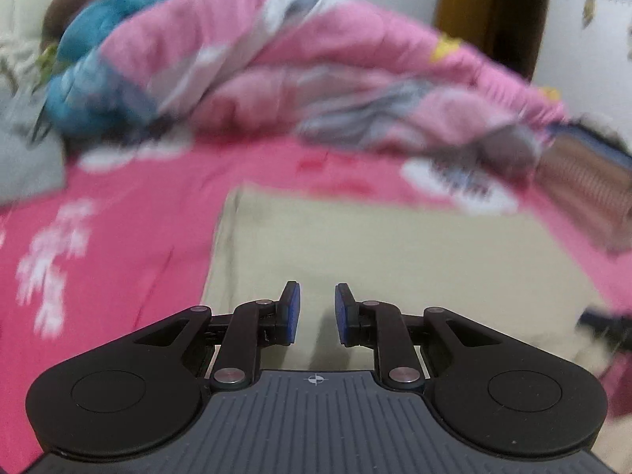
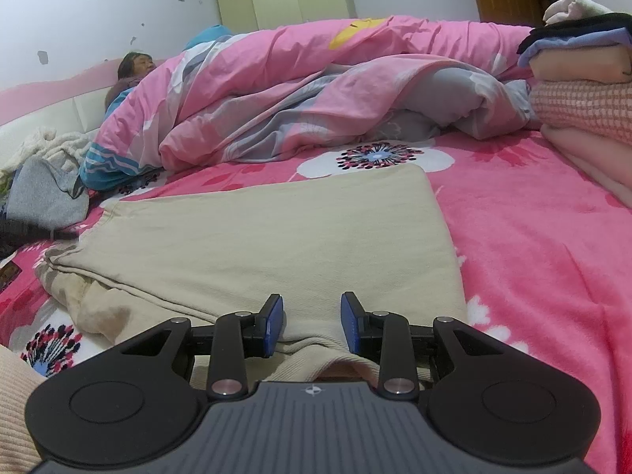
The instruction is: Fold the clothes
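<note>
1. At the far left of the right wrist view, a grey garment [image 2: 43, 197] lies crumpled on the bed's pink flowered blanket [image 2: 533, 237], with a white knitted piece [image 2: 51, 144] behind it near the headboard.
2. A person [image 2: 134, 69] lies at the head of the bed under a pink and grey quilt [image 2: 316, 91] that is bunched across the far side.
3. The beige garment [image 2: 276, 229] lies flat on the blanket in the middle, its right edge folded straight; its left part is rumpled and bunched, and its ribbed near edge sits just under the right hand-held gripper.
4. The right hand-held gripper [image 2: 312, 322] hovers low over that near edge with its blue pads [image 2: 274, 326] apart at a moderate gap, holding nothing.
5. At the right edge, a stack of folded clothes [image 2: 580, 91] stands on the blanket, pink knit below, peach, blue and dark pieces above.
6. The left wrist view is blurred. The beige garment [image 1: 395, 245] fills the middle ground, with the pink blanket [image 1: 118, 237] to its left.
7. The left hand-held gripper [image 1: 317, 314] is above the beige cloth, its blue pads [image 1: 293, 312] parted by a narrow gap with nothing between them.
8. Behind, the quilt [image 1: 296, 71] rises in a blurred heap, and a brown door [image 1: 493, 12] shows at upper right.
</note>
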`<action>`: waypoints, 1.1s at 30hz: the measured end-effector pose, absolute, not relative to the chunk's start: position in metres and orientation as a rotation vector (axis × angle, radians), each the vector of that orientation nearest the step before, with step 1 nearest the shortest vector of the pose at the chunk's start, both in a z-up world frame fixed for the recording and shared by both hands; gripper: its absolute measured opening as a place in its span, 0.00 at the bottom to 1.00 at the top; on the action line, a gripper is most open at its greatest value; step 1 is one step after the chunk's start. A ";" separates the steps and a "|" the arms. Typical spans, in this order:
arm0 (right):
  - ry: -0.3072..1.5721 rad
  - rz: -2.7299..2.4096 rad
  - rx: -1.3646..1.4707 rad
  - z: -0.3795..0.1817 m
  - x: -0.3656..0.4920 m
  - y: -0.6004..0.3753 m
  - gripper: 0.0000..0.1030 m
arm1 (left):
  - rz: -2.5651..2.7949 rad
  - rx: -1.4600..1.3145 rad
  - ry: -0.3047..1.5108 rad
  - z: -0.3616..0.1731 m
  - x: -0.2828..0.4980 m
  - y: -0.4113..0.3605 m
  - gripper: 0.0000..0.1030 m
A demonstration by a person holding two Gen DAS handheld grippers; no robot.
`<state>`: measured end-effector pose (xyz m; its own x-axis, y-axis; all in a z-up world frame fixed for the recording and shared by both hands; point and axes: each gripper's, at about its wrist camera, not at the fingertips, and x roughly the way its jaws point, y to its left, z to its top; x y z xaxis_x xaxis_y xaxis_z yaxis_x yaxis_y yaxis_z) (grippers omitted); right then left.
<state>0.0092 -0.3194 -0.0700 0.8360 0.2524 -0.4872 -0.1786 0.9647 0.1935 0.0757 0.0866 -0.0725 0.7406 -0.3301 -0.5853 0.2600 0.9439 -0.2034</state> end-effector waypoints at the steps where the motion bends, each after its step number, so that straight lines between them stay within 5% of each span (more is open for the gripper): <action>1: 0.534 0.229 0.142 -0.070 0.009 -0.319 0.33 | -0.332 -0.152 0.653 -0.075 0.073 0.094 0.18; 18: 0.519 0.224 0.144 -0.073 0.006 -0.320 0.33 | -0.345 -0.159 0.489 -0.025 0.100 0.042 0.33; 24: 0.543 0.215 0.130 -0.068 0.008 -0.318 0.33 | -0.228 -0.105 0.680 -0.072 0.159 0.021 0.37; 33: 0.587 0.229 -0.026 -0.023 0.088 -0.313 0.33 | -0.255 -0.177 0.641 -0.084 0.157 0.039 0.37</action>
